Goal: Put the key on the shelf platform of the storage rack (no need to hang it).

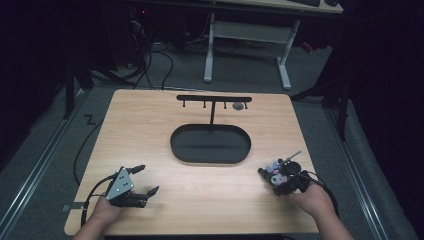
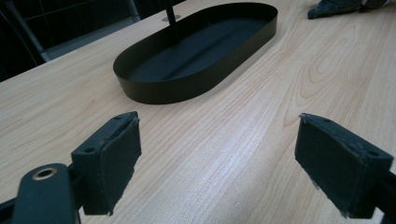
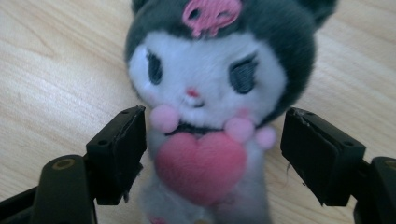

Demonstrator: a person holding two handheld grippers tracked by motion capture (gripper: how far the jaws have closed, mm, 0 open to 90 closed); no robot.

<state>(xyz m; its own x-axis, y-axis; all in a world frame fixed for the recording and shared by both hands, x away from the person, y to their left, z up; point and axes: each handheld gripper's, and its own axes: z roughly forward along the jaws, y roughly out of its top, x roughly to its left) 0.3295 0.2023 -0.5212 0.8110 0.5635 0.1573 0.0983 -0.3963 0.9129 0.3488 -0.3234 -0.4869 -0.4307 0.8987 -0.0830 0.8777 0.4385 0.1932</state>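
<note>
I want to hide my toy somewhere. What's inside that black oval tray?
The black oval tray holds just the thin post of its hook stand, rising from its far side. The near wall hides a strip of floor.

I see a light wood-grain tabletop with rounded corners (image 1: 150,130) lit from above; the surroundings fall off into near black on both sides. Grey carpeted floor (image 1: 250,75) beyond the far edge. A white metal desk frame with two legs and flat feet (image 1: 247,35) stands further back. Black cables (image 1: 150,65) trail over the floor at far left, near a small red indicator light (image 1: 143,11). Grey metal floor rails (image 1: 35,165) flank the table
</note>
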